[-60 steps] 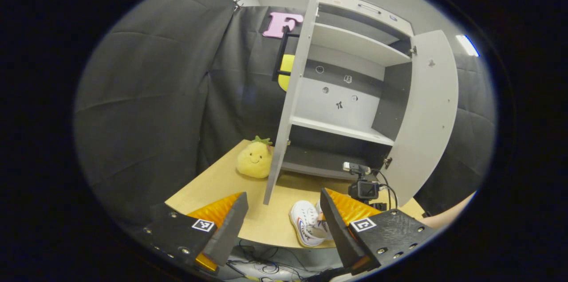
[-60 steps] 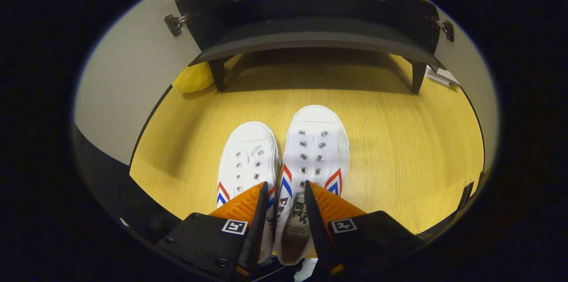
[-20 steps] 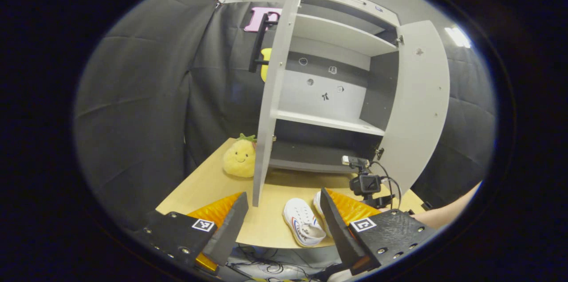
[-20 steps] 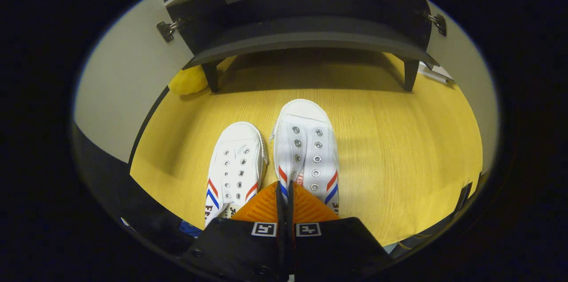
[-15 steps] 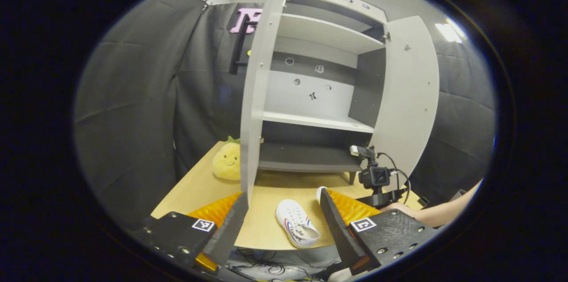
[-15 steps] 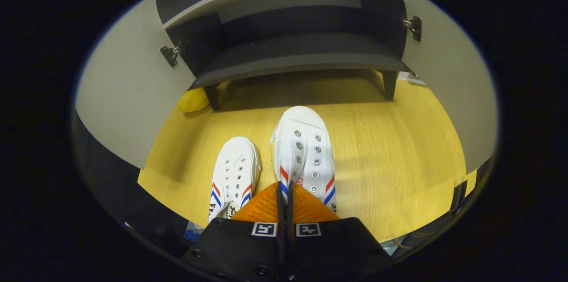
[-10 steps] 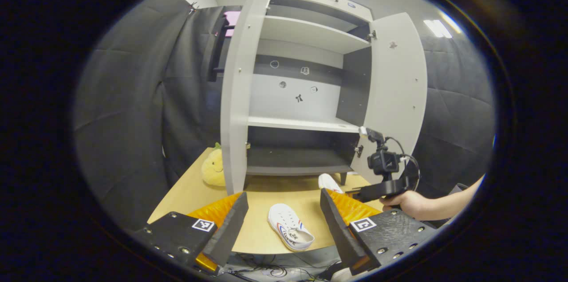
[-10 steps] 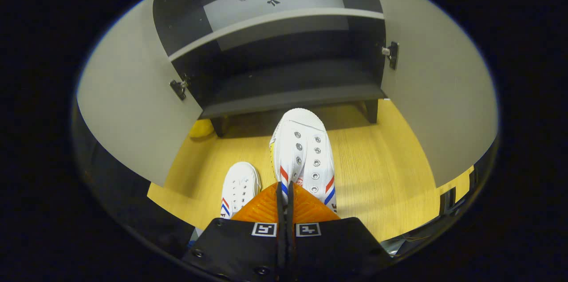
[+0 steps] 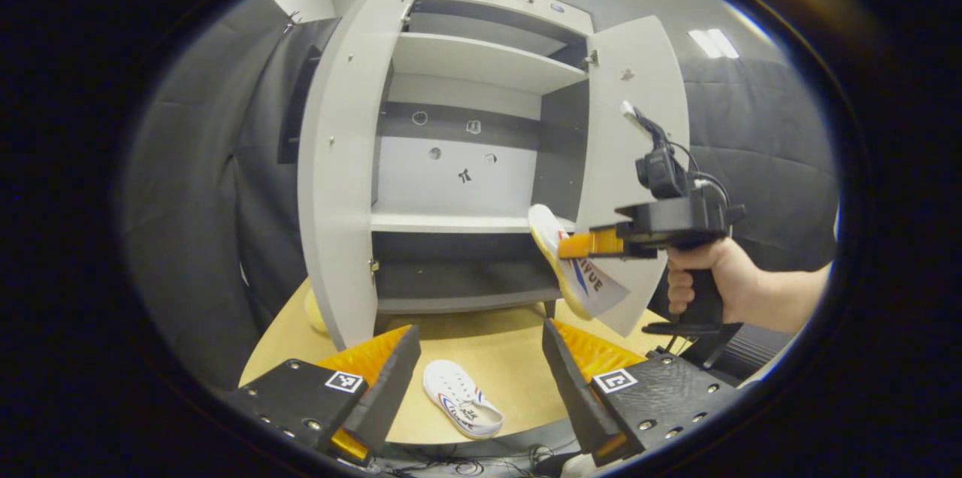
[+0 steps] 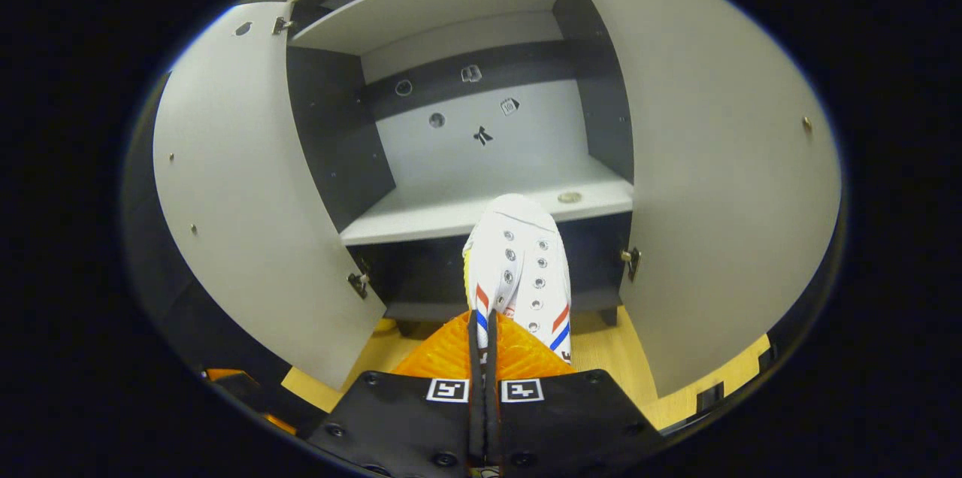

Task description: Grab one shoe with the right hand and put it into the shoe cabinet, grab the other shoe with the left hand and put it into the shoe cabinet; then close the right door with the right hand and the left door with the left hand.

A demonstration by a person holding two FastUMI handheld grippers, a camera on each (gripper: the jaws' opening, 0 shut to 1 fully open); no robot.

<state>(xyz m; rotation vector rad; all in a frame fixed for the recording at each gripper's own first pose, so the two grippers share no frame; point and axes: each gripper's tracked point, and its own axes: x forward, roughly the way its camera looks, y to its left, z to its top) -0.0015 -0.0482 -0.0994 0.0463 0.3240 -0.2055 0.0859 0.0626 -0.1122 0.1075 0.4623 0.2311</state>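
My right gripper (image 10: 481,328) is shut on the edge of a white shoe (image 10: 518,267) with red and blue stripes, holding it in the air with its toe toward the middle shelf (image 10: 466,211) of the open shoe cabinet. From the left gripper view the same shoe (image 9: 575,267) hangs toe-up from the right gripper (image 9: 579,245) in a person's hand (image 9: 703,275), in front of the cabinet (image 9: 466,162). The other white shoe (image 9: 460,406) lies on the wooden table between the fingers of my left gripper (image 9: 481,380), which is open and well above it.
Both cabinet doors stand wide open: the left door (image 9: 342,177) and the right door (image 9: 631,132). A yellow plush toy (image 9: 314,309) peeks out behind the left door. Black cloth walls surround the table (image 9: 496,354), and cables lie below its front edge.
The right gripper shut on the shoe, lifted it off the table and brought it up before the middle shelf. The left gripper swung right; the other shoe stays on the table.
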